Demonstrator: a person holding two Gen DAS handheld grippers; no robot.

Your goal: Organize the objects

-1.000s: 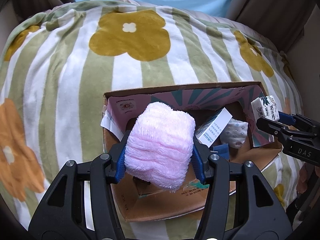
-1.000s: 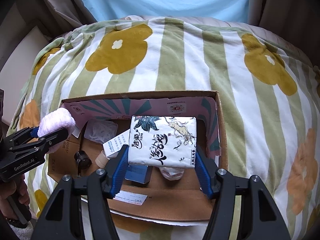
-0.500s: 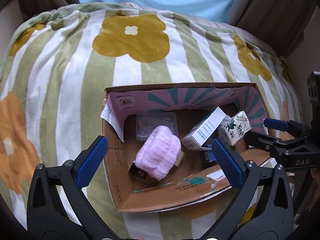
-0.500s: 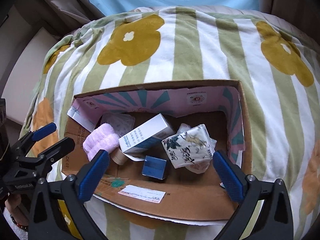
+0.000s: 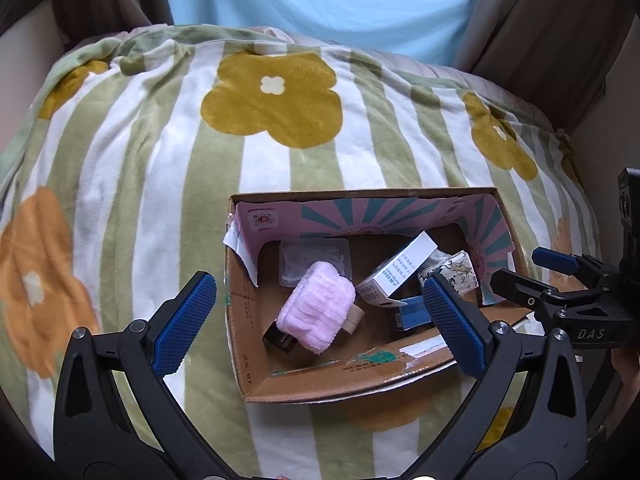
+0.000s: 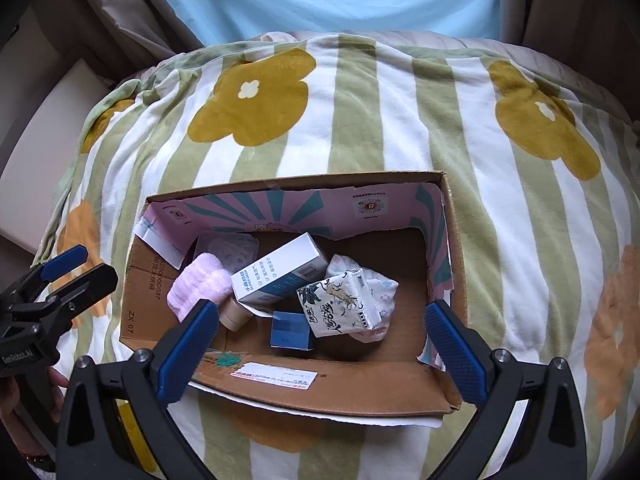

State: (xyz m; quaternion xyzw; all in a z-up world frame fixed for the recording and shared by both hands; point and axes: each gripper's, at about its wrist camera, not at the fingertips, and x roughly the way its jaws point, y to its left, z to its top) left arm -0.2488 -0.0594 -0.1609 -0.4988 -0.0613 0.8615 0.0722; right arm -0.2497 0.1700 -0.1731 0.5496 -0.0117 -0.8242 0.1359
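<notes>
An open cardboard box point(image 5: 256, 364) point(image 6: 340, 388) lies on a striped flower blanket. Inside lie a pink fluffy roll point(image 5: 318, 312) point(image 6: 196, 284), a white and blue carton point(image 5: 394, 274) point(image 6: 280, 276), a tissue pack with ink drawings point(image 5: 456, 272) point(image 6: 340, 308), a small blue box point(image 6: 290, 330) point(image 5: 414, 312) and a clear plastic case point(image 5: 314, 258) point(image 6: 230, 248). My left gripper point(image 5: 320, 326) is open and empty above the box's near left. My right gripper point(image 6: 320, 344) is open and empty above the box's near edge. Each gripper shows at the other view's side.
The blanket point(image 5: 160, 160) point(image 6: 520, 240) covers a rounded soft surface that falls away at the sides. A light blue cloth point(image 5: 320, 0) hangs behind, with brown curtains on both sides. A small beige roll point(image 6: 234, 314) and a dark little jar point(image 5: 282, 340) also lie in the box.
My left gripper opened and dropped the pink roll into the box. My right gripper opened and dropped the tissue pack into the box. Both grippers then drew back and up.
</notes>
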